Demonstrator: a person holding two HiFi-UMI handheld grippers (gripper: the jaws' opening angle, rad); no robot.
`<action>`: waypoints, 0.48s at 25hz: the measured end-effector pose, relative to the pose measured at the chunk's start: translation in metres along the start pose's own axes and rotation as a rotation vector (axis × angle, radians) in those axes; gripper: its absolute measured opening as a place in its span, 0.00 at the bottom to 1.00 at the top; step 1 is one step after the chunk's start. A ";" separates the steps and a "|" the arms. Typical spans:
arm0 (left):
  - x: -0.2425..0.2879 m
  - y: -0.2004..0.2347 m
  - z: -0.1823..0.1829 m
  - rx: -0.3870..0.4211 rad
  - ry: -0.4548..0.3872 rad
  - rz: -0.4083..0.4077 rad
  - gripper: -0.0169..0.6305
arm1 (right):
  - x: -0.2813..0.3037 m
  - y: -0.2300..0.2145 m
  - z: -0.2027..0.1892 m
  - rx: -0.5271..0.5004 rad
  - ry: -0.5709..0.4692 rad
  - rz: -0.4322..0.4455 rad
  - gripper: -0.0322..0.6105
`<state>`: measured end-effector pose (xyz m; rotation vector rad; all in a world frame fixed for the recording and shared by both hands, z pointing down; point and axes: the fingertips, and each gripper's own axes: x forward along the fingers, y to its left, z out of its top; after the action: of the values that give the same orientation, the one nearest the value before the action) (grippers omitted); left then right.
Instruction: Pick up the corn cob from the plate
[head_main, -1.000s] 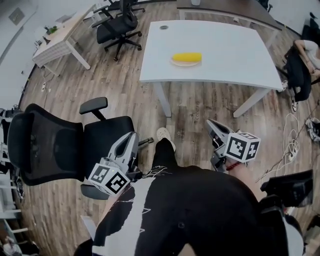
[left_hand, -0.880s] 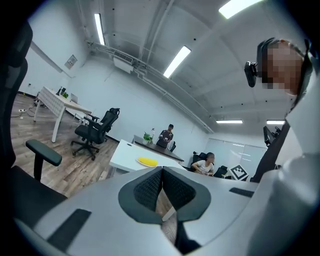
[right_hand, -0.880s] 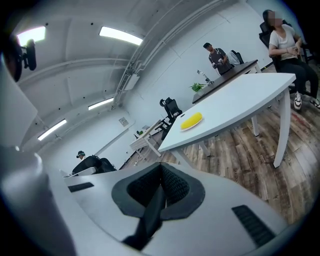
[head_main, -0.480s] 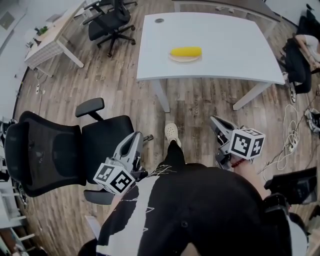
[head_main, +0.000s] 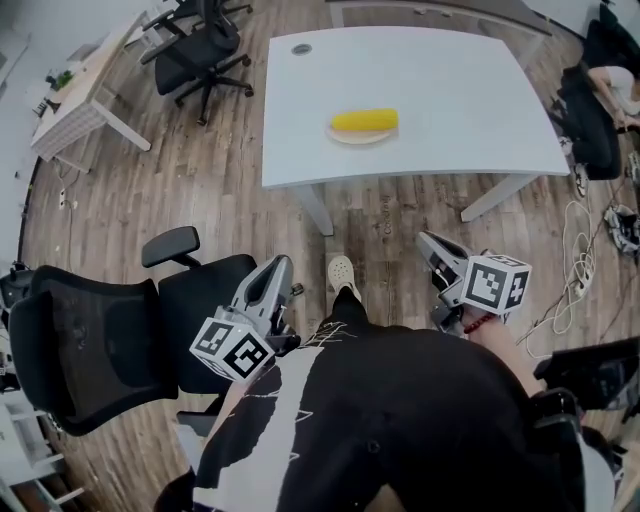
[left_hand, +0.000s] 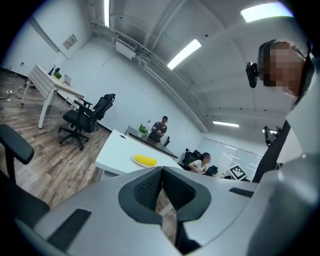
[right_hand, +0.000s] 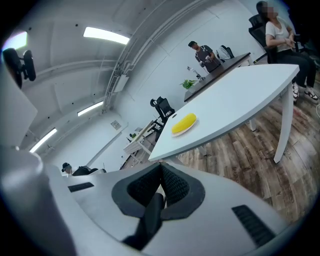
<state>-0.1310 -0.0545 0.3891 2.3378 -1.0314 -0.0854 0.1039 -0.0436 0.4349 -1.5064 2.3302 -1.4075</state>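
Observation:
A yellow corn cob (head_main: 365, 121) lies on a small pale plate (head_main: 360, 136) near the front middle of a white table (head_main: 470, 100). Both grippers are well short of the table, held low over the wooden floor beside my body. My left gripper (head_main: 283, 263) is shut and empty, by the seat of a black chair. My right gripper (head_main: 424, 239) is also shut and empty. In the left gripper view, the corn cob (left_hand: 145, 160) shows far beyond the closed tips (left_hand: 161, 170). The right gripper view has the corn cob (right_hand: 184, 123) on its table above the closed tips (right_hand: 161, 167).
A black office chair (head_main: 100, 330) stands close at my left. More chairs (head_main: 200, 55) and a light desk (head_main: 75, 105) are at the far left. Cables (head_main: 590, 265) lie on the floor at right. A seated person (head_main: 612, 82) is past the table's right end.
Both grippers have moved forward towards the table, which now sits nearer and lower in the head view. The black chair has slid back to my left. Both jaws stayed shut.

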 end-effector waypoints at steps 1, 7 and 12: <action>0.013 0.004 0.008 0.005 0.005 -0.008 0.05 | 0.006 -0.002 0.014 0.000 -0.017 -0.006 0.07; 0.052 0.015 0.034 0.022 0.016 -0.067 0.05 | 0.021 -0.013 0.038 -0.001 -0.037 -0.051 0.07; 0.075 0.026 0.039 0.012 0.025 -0.106 0.05 | 0.028 -0.012 0.048 -0.017 -0.053 -0.064 0.07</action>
<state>-0.1070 -0.1393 0.3827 2.3977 -0.8980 -0.0911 0.1197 -0.0975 0.4270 -1.6160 2.2893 -1.3467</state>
